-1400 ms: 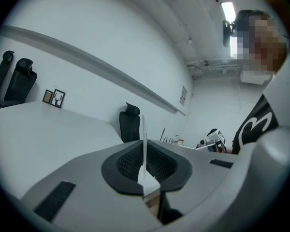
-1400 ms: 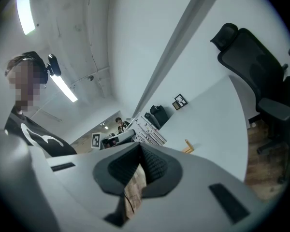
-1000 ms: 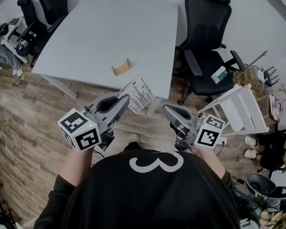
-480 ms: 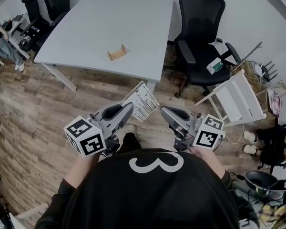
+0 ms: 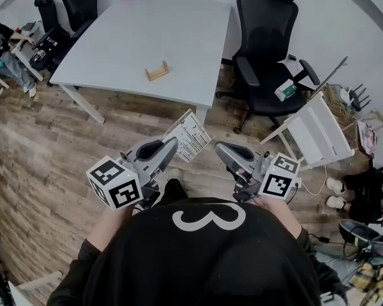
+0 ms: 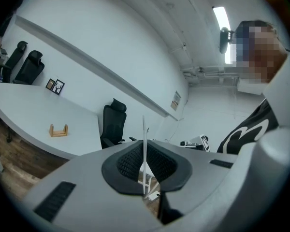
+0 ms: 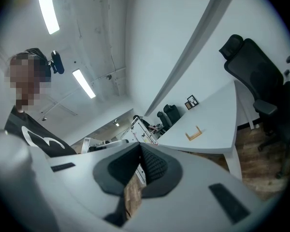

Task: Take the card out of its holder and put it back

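— Holding the card pinched tight in our left hand-held gripper, are we halfway?
— We judge so. The wooden holder stands empty on the table, well apart from us. Our right hand-held gripper is closed on nothing. Slotting the card back is left.

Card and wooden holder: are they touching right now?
Apart. Head view: card held in the left gripper above the floor; holder stands on the table.

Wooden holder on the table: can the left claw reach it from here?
Probably not: the left claw, shut on the card, is over the floor short of the table, and the holder stands well in from its edge.
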Demonstrator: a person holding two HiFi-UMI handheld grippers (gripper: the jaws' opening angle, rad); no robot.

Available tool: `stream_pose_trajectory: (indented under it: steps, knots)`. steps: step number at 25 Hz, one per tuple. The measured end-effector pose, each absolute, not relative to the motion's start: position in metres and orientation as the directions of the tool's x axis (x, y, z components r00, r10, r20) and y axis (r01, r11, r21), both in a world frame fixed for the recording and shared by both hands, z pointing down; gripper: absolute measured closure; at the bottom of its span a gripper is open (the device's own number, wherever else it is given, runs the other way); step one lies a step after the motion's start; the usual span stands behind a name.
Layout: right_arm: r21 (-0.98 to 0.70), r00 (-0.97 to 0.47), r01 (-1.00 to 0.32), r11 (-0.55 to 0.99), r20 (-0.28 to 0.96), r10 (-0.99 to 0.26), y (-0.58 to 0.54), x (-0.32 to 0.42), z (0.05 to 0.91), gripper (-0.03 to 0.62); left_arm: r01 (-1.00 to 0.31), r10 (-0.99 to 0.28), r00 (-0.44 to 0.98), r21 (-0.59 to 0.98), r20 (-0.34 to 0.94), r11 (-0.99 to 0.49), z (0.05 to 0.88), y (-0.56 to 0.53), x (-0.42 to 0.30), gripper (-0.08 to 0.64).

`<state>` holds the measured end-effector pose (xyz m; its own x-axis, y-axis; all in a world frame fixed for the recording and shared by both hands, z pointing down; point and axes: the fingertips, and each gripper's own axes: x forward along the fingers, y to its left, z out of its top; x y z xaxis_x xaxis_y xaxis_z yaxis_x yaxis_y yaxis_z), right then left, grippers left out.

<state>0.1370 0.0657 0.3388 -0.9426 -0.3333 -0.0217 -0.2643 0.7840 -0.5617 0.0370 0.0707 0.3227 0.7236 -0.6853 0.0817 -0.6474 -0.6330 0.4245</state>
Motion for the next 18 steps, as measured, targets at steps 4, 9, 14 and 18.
stream_pose_trajectory:
  steps: [4, 9, 14, 18]
  knots:
    - [-0.559, -0.946, -0.251, 0.791, -0.031, -0.322, 0.066, 0.136, 0.337, 0.583, -0.678, -0.710, 0.701, 0.376, 0.071, -0.631, 0.317, 0.072, 0.034, 0.535]
    - [-0.561, -0.950, -0.242, 0.792, -0.030, -0.311, 0.066, 0.135, 0.339, 0.583, -0.693, -0.723, 0.686, 0.380, 0.085, -0.613, 0.321, 0.070, 0.032, 0.535]
    - [-0.567, -0.952, -0.236, 0.789, -0.029, -0.306, 0.064, 0.135, 0.344, 0.583, -0.693, -0.726, 0.682, 0.392, 0.084, -0.605, 0.325, 0.069, 0.031, 0.535]
    - [-0.571, -0.951, -0.236, 0.786, -0.029, -0.308, 0.064, 0.136, 0.350, 0.583, -0.694, -0.727, 0.681, 0.397, 0.089, -0.601, 0.331, 0.069, 0.031, 0.535]
